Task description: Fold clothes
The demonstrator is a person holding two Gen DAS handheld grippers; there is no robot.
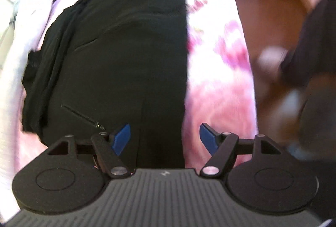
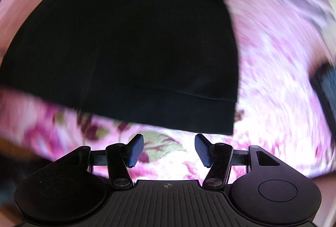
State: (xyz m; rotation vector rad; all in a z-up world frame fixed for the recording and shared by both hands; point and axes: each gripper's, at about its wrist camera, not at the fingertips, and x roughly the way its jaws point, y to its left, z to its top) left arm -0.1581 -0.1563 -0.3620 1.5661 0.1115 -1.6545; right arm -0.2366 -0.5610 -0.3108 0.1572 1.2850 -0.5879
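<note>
Left gripper (image 1: 164, 138): blue pads spread apart, nothing between them, poised above the near edge of the black garment (image 1: 117, 55). Right gripper (image 2: 169, 150): jaws likewise released, empty, over the pink floral bedcover (image 2: 273, 80), just short of the garment's hemmed edge. Black garment: laid flat on the bedcover, zip pocket (image 1: 84, 116) visible near the left gripper. Beyond: brown floor (image 1: 266, 23), blurred. No containers discernible.
</note>
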